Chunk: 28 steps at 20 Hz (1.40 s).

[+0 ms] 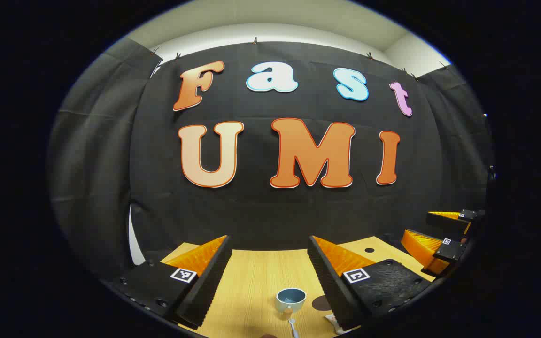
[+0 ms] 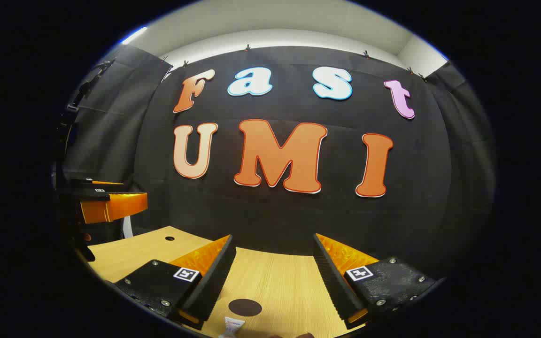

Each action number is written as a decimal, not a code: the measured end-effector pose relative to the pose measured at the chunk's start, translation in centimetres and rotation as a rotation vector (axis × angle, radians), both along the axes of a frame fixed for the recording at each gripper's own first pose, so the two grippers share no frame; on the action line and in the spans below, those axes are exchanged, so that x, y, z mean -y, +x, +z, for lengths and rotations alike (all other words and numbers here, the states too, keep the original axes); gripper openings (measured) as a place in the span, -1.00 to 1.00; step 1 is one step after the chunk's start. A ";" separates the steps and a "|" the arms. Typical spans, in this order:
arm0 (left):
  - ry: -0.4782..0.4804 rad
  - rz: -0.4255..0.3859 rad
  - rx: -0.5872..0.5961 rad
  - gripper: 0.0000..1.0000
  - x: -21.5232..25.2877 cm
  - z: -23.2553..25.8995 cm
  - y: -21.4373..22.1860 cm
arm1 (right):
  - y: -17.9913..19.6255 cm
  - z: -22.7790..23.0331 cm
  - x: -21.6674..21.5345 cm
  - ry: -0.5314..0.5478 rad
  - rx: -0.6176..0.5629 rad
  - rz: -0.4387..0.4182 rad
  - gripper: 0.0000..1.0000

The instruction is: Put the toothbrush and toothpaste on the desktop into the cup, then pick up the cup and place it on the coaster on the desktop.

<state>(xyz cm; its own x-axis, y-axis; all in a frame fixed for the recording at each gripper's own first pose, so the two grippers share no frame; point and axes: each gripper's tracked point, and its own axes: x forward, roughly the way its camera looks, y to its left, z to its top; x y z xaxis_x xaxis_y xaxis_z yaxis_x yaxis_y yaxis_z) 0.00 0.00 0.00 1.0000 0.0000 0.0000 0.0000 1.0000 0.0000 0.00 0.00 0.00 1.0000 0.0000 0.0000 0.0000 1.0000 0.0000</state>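
Left gripper view: left gripper [image 1: 269, 263] held above the wooden desktop [image 1: 251, 281], jaws spread wide, nothing between. Blue cup [image 1: 291, 299] upright below the gap, nearer the right finger. Toothbrush [image 1: 293, 327] just in front of the cup. Dark round coaster [image 1: 320, 303] beside the cup, partly behind the right finger. White toothpaste [image 1: 332, 322] end just beneath that finger. Other gripper far right.

Right gripper view: right gripper [image 2: 274, 263] likewise wide apart, empty. Coaster [image 2: 244, 307] below the gap, toward the left finger; toothpaste [image 2: 233, 325] just nearer than it

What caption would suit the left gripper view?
Open left gripper held above a desk with cup, toothbrush and coaster.
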 end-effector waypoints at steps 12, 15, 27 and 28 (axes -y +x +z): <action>0.039 0.052 -0.039 0.94 -0.9 -0.3 0.3 | -0.7 -0.3 1.8 0.000 -0.061 0.005 0.96; 0.037 0.049 -0.051 0.93 -0.6 -0.5 -0.1 | -1.0 -0.2 2.6 -0.020 -0.069 -0.002 0.96; -0.103 -0.058 -0.338 0.95 3.8 -9.2 -0.1 | -2.1 -0.3 3.2 -0.027 -0.038 0.010 0.96; -0.109 -0.060 -0.375 0.96 3.9 -10.5 -0.3 | -2.2 -0.2 3.3 -0.027 -0.030 0.011 0.96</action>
<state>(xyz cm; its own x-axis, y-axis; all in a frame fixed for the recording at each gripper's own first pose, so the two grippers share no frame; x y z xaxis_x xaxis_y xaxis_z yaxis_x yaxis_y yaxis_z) -0.30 -3.93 -10.50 0.9289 -0.0792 -0.3618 0.0387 0.9923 -0.1178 -2.19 -3.27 -0.17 0.9995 0.0111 -0.0304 -0.0119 0.9996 -0.0263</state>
